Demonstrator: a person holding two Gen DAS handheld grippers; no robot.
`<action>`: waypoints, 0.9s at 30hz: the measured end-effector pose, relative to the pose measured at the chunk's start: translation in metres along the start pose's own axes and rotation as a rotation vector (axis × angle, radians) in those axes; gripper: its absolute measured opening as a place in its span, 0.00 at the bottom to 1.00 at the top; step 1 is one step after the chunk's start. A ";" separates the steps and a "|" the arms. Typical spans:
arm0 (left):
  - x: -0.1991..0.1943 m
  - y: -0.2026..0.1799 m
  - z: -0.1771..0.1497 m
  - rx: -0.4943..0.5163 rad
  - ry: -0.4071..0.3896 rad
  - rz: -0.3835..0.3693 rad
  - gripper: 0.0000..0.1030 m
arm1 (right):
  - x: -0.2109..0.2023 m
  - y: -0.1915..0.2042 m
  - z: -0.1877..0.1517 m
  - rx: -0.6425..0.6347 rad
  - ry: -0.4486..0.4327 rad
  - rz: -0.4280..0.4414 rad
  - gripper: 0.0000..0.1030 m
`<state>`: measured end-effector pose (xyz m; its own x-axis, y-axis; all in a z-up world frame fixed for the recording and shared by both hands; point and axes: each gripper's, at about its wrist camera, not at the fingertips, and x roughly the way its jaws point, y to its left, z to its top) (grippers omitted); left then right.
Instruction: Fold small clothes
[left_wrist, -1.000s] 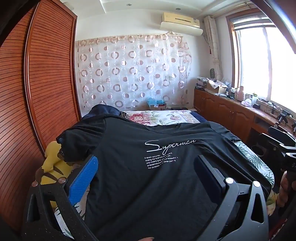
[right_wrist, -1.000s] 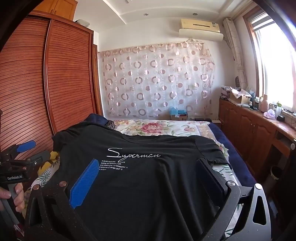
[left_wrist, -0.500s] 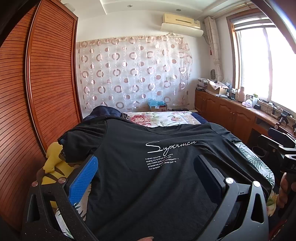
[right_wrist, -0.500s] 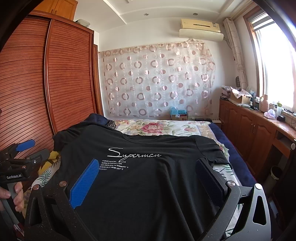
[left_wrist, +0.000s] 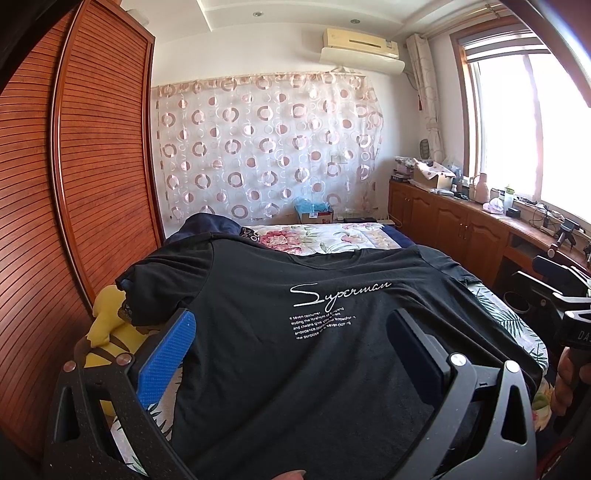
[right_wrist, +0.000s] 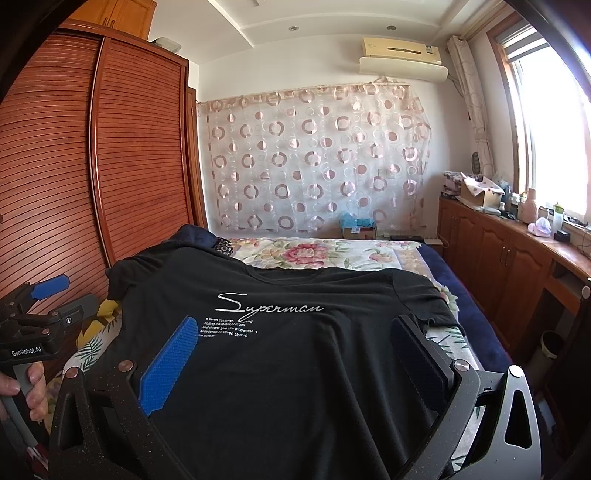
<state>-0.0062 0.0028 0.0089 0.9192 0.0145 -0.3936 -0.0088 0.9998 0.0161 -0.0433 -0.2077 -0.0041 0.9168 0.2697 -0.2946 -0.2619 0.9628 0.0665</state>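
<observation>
Left wrist view: the black t-shirt (left_wrist: 295, 350) is lying spread flat, print up, on the bed (left_wrist: 325, 240). The left gripper (left_wrist: 291, 354) is being held wide open over its lower half w/ nothing gripped. Folding not yet begun, by the look.

Right wrist view: the right gripper (right_wrist: 295, 354) is likewise being held fully open & empty above the t-shirt (right_wrist: 295, 369). A hem or sleeve edge probably needs pinching next.

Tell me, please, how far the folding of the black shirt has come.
Done: the black T-shirt lies spread flat, print up, on the bed. In hand: nothing; the left tool and right tool are both open above it. Left: every fold; both sleeves lie out and the hem is unfolded.
</observation>
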 end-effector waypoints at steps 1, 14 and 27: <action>-0.001 0.000 0.001 0.000 0.000 0.000 1.00 | 0.000 0.000 0.000 0.000 0.000 0.000 1.00; 0.000 0.002 0.002 0.001 -0.001 -0.001 1.00 | 0.001 -0.002 0.001 0.001 -0.002 0.000 1.00; -0.001 0.001 0.002 0.003 -0.003 0.002 1.00 | 0.000 -0.002 0.001 -0.001 -0.004 0.003 1.00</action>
<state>-0.0059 0.0039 0.0112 0.9205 0.0166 -0.3904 -0.0097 0.9998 0.0197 -0.0421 -0.2093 -0.0035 0.9172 0.2727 -0.2904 -0.2649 0.9620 0.0669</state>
